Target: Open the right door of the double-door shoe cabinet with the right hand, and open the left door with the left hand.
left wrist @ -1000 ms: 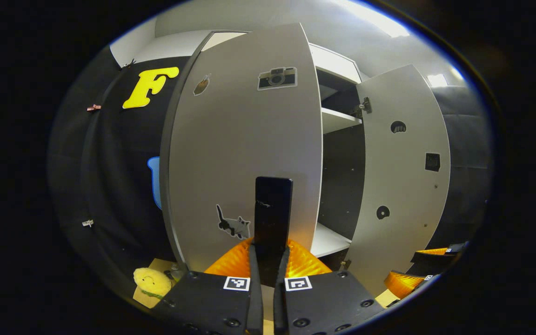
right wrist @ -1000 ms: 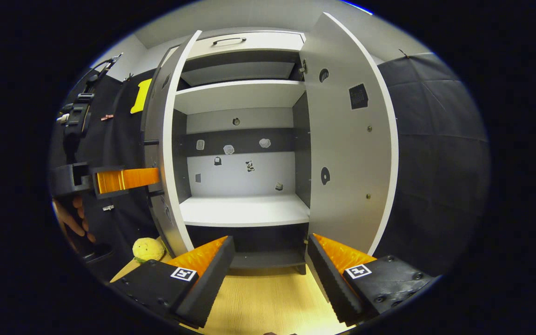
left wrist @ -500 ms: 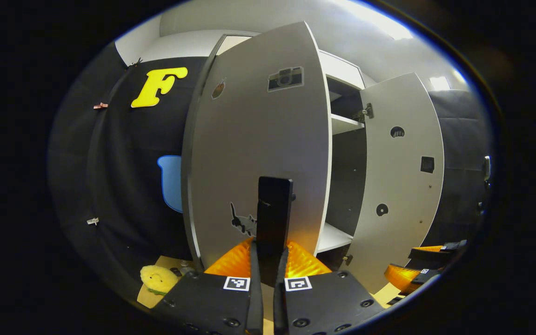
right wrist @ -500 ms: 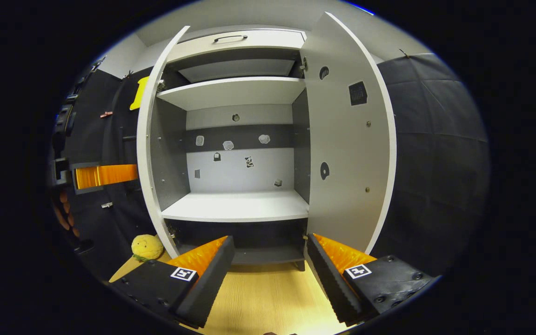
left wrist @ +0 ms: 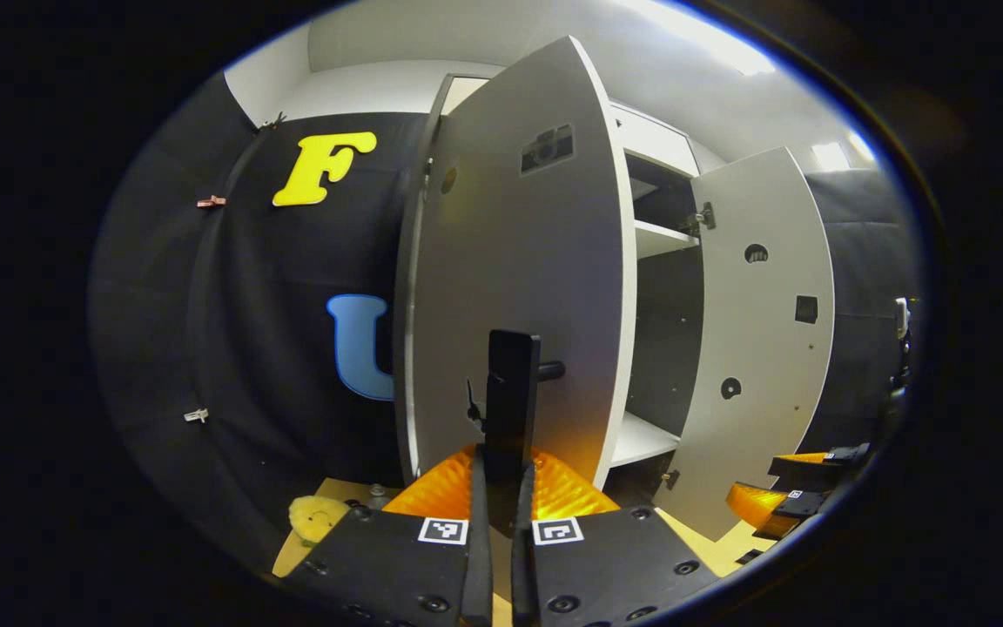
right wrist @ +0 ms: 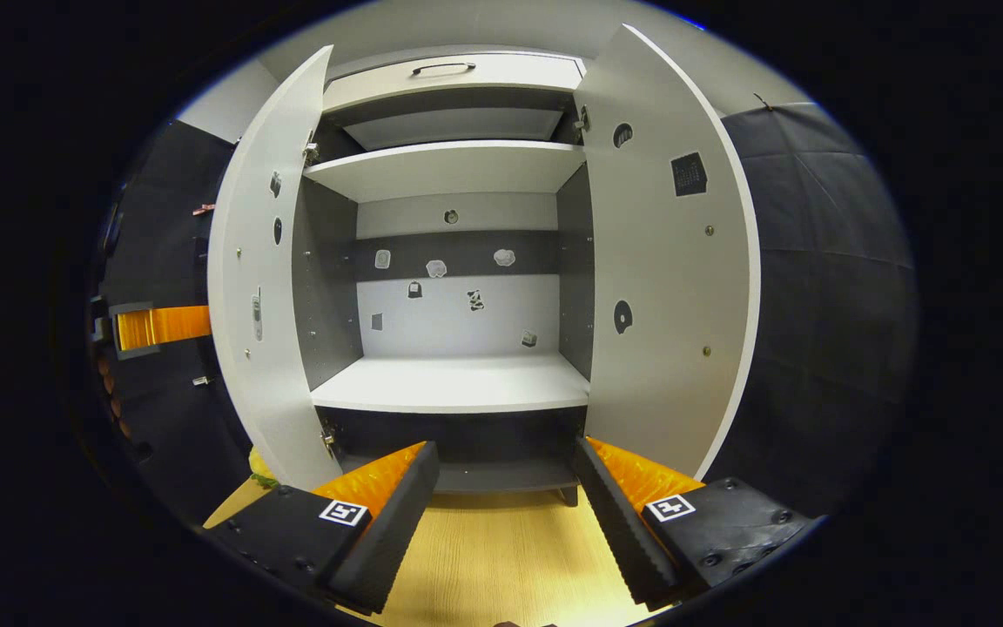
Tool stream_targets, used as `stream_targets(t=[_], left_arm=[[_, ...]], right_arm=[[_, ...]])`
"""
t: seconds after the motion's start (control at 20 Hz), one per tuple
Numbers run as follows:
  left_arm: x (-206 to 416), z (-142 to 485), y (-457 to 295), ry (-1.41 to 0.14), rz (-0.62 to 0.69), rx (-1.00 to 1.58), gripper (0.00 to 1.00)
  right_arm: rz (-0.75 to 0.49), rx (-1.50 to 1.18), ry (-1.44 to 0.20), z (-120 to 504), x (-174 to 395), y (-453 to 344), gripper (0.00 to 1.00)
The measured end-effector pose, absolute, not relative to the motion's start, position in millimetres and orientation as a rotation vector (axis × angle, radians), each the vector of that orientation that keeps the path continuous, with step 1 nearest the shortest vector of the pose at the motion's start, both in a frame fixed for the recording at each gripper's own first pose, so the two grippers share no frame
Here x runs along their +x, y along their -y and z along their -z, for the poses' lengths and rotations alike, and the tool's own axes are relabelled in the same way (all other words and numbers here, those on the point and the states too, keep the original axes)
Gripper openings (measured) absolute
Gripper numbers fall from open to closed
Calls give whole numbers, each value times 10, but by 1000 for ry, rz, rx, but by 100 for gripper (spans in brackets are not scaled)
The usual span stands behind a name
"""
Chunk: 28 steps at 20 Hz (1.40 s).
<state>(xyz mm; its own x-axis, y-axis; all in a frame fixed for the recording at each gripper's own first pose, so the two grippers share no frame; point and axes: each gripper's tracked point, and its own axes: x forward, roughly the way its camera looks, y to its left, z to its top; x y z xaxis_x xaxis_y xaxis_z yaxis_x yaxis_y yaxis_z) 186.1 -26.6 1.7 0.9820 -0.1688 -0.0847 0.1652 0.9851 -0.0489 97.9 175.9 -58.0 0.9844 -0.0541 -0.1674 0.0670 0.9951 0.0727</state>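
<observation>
Left gripper view: the left tool has its two fingers clenched on the dark handle of the left door, which stands straight ahead of it. The handle is a slim upright bar held off the door by a short peg. The door is a tall, plain pale-grey panel with small stickers near its top and one beside the handle. It is swung wide open, its free edge just right of the tool. Beyond that edge is the dark inside of the shoe cabinet with white shelves. Farther right, the right door also stands open, showing its inner face with round hinge holes and a small dark square sticker. At the lower right, well apart from the left tool, is the right tool. A yellow plush toy lies on the wooden floor to the lower left.

Right gripper view: the right tool is released, its fingers spread wide with nothing between them, low over the floor and facing the cabinet's open front. Both doors are swung outward, one on each side. Straight ahead are two white shelves, a dark band across the back wall and several small stickers. A drawer front with a dark handle sits at the top.
</observation>
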Motion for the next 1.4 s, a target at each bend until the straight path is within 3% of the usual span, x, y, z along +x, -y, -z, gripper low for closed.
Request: stream_targets(t=[0.1, 0.25, 0.4, 0.6, 1.1, 1.4], left_arm=[[1847, -14, 246, -85, 148, -49, 14], [1856, -24, 148, -77, 98, -32, 12], [1852, -47, -125, -61, -46, -33, 7], [1856, -25, 129, -68, 59, -125, 5], [1599, -32, -168, -98, -40, -8, 5], [1212, 1, 108, -98, -106, 5, 6]], right_arm=[[62, 85, -166, 579, 986, -1791, 96], [54, 90, -167, 564, 984, -1857, 100], [58, 76, -170, 569, 970, -1862, 100], [60, 83, -197, 584, 933, -1881, 100], [44, 66, -201, 507, 900, -1668, 99], [8, 90, -168, 406, 756, -1338, 99]])
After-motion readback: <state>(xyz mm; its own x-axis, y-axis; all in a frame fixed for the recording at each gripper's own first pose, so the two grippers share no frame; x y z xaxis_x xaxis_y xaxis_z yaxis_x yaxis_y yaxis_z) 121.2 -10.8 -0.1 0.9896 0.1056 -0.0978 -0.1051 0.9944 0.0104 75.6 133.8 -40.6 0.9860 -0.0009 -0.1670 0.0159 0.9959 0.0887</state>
